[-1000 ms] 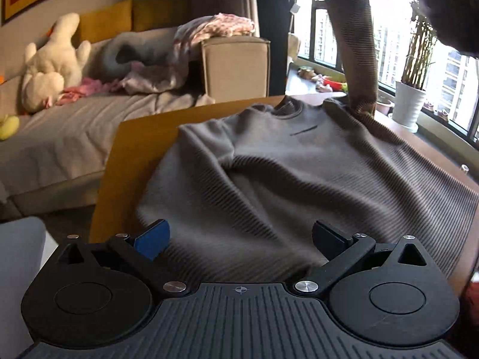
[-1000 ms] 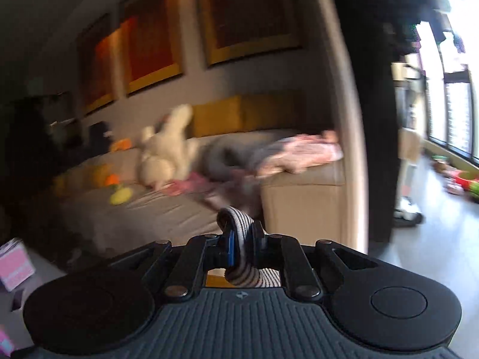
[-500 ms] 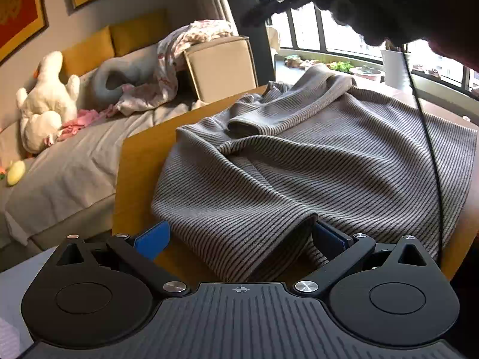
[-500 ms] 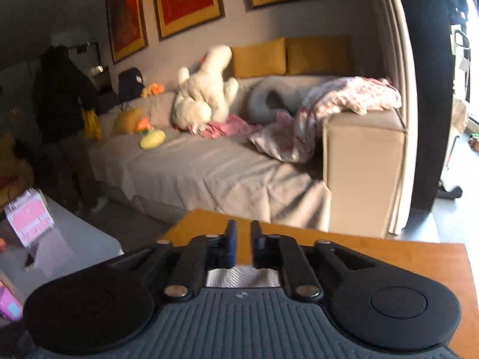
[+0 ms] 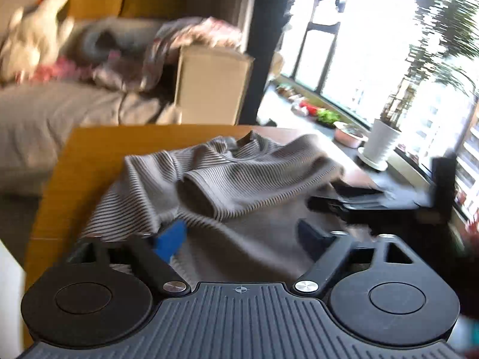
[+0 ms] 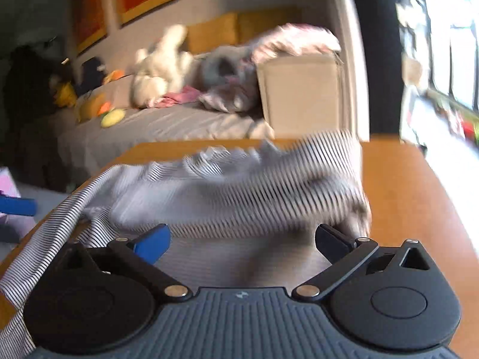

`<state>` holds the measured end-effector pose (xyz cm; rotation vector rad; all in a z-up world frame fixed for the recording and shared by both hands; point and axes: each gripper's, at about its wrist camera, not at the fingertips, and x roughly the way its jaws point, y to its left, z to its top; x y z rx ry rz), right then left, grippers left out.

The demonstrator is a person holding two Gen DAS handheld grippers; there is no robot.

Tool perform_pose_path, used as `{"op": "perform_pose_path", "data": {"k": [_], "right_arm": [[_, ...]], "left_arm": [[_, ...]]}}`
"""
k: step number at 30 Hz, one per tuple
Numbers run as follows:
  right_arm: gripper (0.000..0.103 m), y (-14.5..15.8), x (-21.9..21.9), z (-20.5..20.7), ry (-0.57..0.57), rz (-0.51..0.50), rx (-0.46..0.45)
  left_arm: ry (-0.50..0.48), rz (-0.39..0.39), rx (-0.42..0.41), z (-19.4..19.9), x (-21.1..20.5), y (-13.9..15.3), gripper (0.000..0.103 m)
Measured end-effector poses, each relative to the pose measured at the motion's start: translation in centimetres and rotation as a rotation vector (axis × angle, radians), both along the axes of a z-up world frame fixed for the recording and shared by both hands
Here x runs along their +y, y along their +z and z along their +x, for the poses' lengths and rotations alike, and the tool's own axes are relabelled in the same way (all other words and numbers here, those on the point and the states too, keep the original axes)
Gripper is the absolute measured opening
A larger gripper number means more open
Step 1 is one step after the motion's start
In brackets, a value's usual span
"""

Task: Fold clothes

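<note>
- Ribbed grey-brown knit: the sweater (image 5: 239,179) lies on the wooden table (image 5: 86,155), its body spread toward the near edge, with one sleeve (image 5: 254,179) laid across the chest. Judgement: the sleeve is placed inward to narrow the garment for the later folds.
- Left gripper (image 5: 239,236): fingers spread wide, nothing between them. It hangs low over the near hem, the blue pad (image 5: 170,239) just above or against the cloth; contact cannot be confirmed. Judgement: this position suits a pinch at the hem or side edge.
- Right gripper (image 6: 242,242): fingers likewise apart and empty, over the sweater's lower body. The sleeve fold lies beyond it, blurred.
- Seen from the left wrist, the right gripper appears as a dark shape low over the cloth on the window side.
- Mid-distance: the collar (image 5: 248,143) points away from the grippers, toward the table's far edge.
- Far: a sofa (image 6: 167,125) with a plush toy (image 6: 158,74) and loose cloth, a beige box-like armrest (image 5: 209,83), and a potted plant (image 5: 380,140) on the window ledge. Judgement: none of these affects the fold.
</note>
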<state>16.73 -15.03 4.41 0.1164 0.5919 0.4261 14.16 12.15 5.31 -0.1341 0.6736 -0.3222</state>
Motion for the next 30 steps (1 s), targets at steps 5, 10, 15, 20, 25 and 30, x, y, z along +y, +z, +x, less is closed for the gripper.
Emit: {"op": "perform_pose_path", "data": {"k": [5,10,15,20,25,30], "right_arm": [[0.103,-0.6,-3.6,0.1,-0.086,0.220,-0.008],[0.103,-0.7,-4.2,0.0,-0.084,0.266,-0.028],[0.103,-0.9,-4.5,0.3,-0.077,0.291,-0.018],[0.103,-1.0,-4.6,0.6,-0.079,0.306,0.009],[0.103,-1.2,-4.6,0.8,-0.078,0.315,0.029],[0.103,-1.5,-4.7,1.2,-0.079,0.326,0.056]], "left_arm": [[0.095,-0.015,0.131,7.0,-2.4,-2.1,0.071],[0.167,0.127,0.123,10.8,-4.9,-3.5,0.037],[0.131,0.113,-0.035,10.2,-5.0,0.4,0.014],[0.150,0.181,-0.112,10.2,-4.5,1.8,0.015],[0.149,0.320,0.029,11.8,-3.8,-3.9,0.025],[0.101,0.341,-0.025,8.4,-1.8,-0.6,0.043]]}}
